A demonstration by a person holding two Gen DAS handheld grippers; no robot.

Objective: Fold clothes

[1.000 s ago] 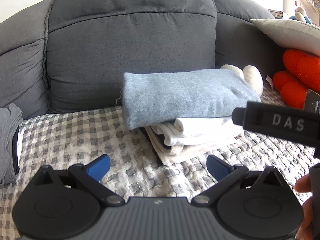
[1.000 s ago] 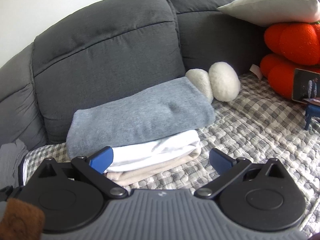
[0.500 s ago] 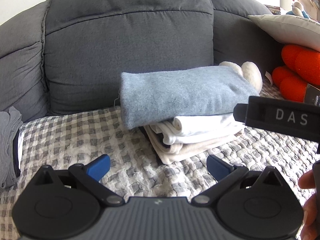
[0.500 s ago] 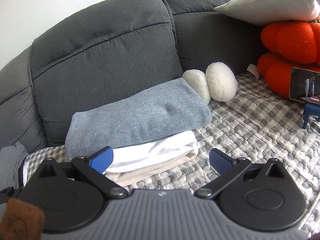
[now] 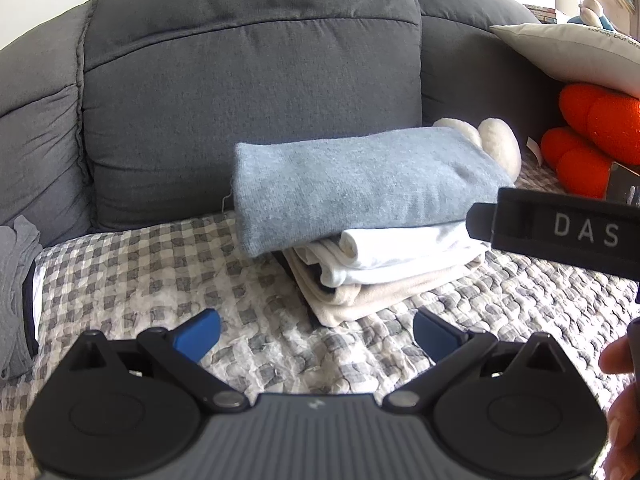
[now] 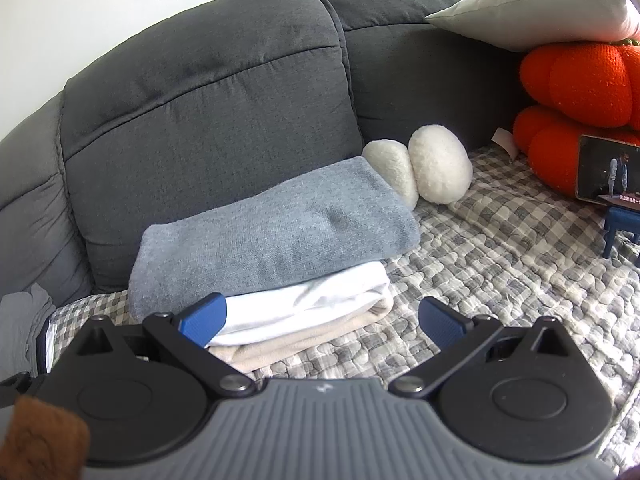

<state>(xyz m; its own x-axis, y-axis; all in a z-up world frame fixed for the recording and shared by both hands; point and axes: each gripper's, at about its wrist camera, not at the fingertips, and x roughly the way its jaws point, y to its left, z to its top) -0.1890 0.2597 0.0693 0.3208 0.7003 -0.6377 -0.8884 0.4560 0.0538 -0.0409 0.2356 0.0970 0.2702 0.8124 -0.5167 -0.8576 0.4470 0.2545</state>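
Observation:
A folded pile lies on the checked sofa cover: a grey-blue garment on top, a white one under it, a beige one at the bottom. The same pile shows in the right wrist view, grey-blue garment uppermost. My left gripper is open and holds nothing, hovering in front of the pile. My right gripper is open too, just short of the pile's near edge. The right gripper's body, marked DAS, crosses the right side of the left wrist view.
Dark grey sofa back cushions rise behind the pile. A white plush sits at its far end. Orange plush cushions and a pale pillow stand right, with a phone on a small blue stand. More grey clothing lies at far left.
Both grippers have drawn back slightly from the pile and stayed open; the pile has not moved.

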